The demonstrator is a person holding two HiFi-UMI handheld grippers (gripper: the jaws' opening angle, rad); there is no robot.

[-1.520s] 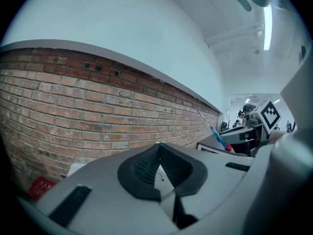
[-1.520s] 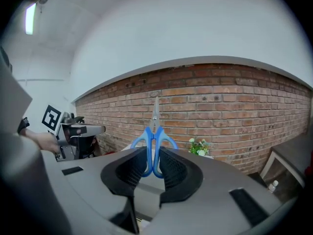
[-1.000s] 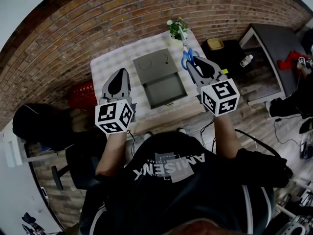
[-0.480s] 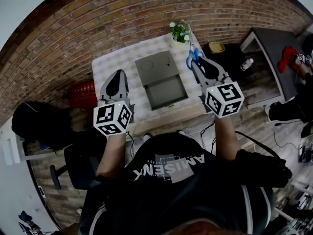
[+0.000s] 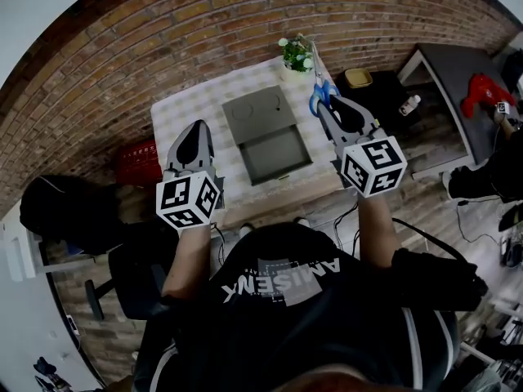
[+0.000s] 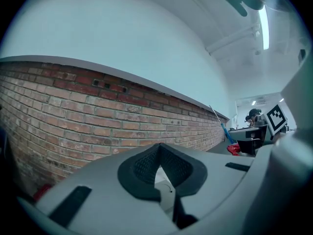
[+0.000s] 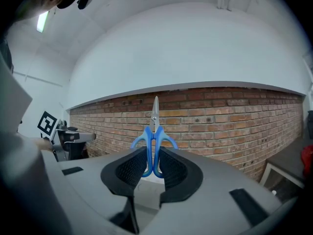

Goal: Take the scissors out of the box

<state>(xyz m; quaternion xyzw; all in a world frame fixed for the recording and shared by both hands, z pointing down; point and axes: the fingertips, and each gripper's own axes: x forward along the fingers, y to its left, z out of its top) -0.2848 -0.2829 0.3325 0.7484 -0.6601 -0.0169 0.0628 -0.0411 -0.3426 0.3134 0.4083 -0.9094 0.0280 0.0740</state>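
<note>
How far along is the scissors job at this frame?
Done: the scissors are out of the open box, which looks empty. In hand: the right tongs grip their blue handles. Left: probably only setting them down. The left tongs are shut and empty.

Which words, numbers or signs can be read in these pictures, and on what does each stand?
"AMISENK": on the person's black shirt, upside down in the head view; last letters uncertain.
Smaller print beneath it: too small to read.
The left cube and the right cube: only square black-and-white markers, no letters.
</note>
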